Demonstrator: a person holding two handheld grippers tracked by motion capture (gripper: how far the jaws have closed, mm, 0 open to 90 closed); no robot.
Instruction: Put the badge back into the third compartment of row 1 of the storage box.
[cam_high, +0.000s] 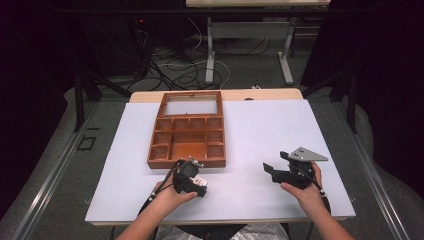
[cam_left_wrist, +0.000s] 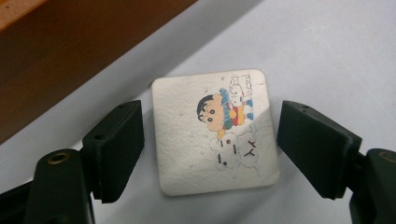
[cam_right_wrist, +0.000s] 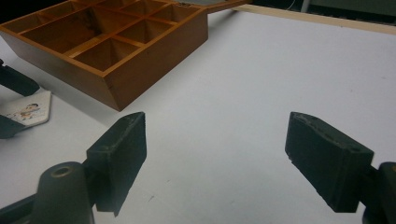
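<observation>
Beside the wooden tray (cam_high: 186, 161), left hand-held gripper (cam_left_wrist: 210, 140) straddles the cartoon tile (cam_left_wrist: 215, 130), jaws apart (untouched); next: pinch its edges. Right hand-held gripper (cam_right_wrist: 215, 154) idle, open.

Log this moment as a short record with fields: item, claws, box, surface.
item: square white cartoon-printed tile, flat on the table beside the box
left claw: straddles the tile, pads not touching it
right claw: open, nothing between its jaws
box: brown wooden compartment box, lid open, visible compartments empty
surface: white table sheet
</observation>
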